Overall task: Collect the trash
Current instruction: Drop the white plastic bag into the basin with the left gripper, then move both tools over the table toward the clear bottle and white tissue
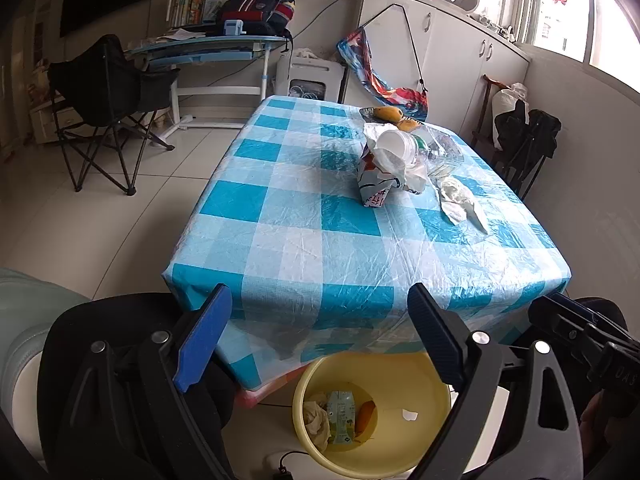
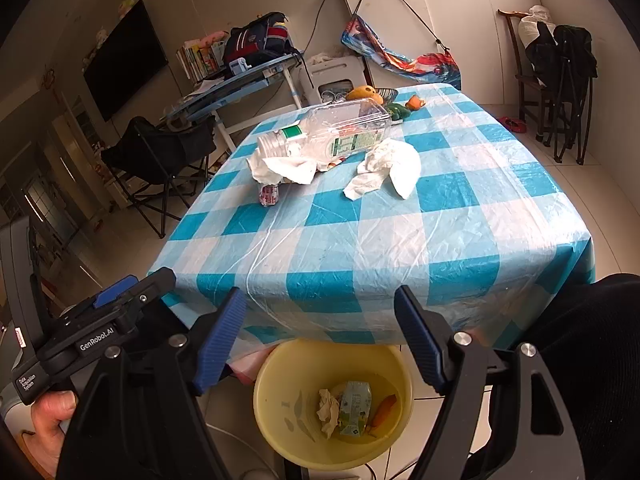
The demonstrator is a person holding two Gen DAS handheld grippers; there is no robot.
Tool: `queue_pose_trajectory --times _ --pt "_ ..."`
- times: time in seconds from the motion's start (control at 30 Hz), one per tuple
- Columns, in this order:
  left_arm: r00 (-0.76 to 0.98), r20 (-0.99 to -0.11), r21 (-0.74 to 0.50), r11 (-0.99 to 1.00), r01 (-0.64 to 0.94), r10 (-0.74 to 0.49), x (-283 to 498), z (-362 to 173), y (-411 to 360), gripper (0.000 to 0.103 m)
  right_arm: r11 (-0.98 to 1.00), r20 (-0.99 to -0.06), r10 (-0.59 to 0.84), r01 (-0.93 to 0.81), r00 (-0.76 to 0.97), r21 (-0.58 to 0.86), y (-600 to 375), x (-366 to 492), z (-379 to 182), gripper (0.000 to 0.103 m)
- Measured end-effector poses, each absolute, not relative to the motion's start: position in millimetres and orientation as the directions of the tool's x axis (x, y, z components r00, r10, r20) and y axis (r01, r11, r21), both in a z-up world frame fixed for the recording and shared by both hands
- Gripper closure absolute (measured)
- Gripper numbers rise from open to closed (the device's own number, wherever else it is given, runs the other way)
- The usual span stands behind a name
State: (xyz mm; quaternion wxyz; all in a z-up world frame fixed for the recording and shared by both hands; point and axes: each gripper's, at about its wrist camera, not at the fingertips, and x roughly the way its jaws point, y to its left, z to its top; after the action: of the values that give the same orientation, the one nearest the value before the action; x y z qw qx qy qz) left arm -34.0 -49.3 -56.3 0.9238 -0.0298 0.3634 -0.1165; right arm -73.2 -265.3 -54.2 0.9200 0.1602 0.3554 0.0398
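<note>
Both tongs are wide apart with nothing between them: the left tongs (image 1: 320,312) and the right tongs (image 2: 320,316) hang over a yellow bin (image 2: 280,384) on the floor by the desk (image 2: 360,240). In the bin lie a crumpled tissue (image 2: 329,406), a green carton (image 2: 354,404) and an orange peel (image 2: 384,410). On the desk lie a clear bottle (image 2: 332,128) with a green label, a white tissue (image 2: 390,168) and a small packet (image 2: 269,195) with red writing too small to read. The left tongs' handle says "GenRobot.AI".

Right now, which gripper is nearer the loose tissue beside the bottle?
Right. The right gripper hangs above the bin with the tissue almost straight ahead; the left gripper is beside it, further left, with the tissue off to its right.
</note>
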Motion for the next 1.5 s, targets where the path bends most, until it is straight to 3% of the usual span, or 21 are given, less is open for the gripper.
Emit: queue_pose_trajectory --times 0.9,1.5 --pt "0.732 -0.649 -0.181 0.977 0.115 -0.207 -20.9 -53.7 -30.0 0.016 0.945 -0.632 0.180 0.045 0.753 0.323 -270.3 -69.7 -50.4 0.029" --pt "0.761 -0.600 -0.192 0.968 0.161 -0.245 30.1 -14.6 -40.0 0.016 0.979 -0.668 0.108 0.039 0.737 0.202 -300.0 24.5 -35.4 0.029"
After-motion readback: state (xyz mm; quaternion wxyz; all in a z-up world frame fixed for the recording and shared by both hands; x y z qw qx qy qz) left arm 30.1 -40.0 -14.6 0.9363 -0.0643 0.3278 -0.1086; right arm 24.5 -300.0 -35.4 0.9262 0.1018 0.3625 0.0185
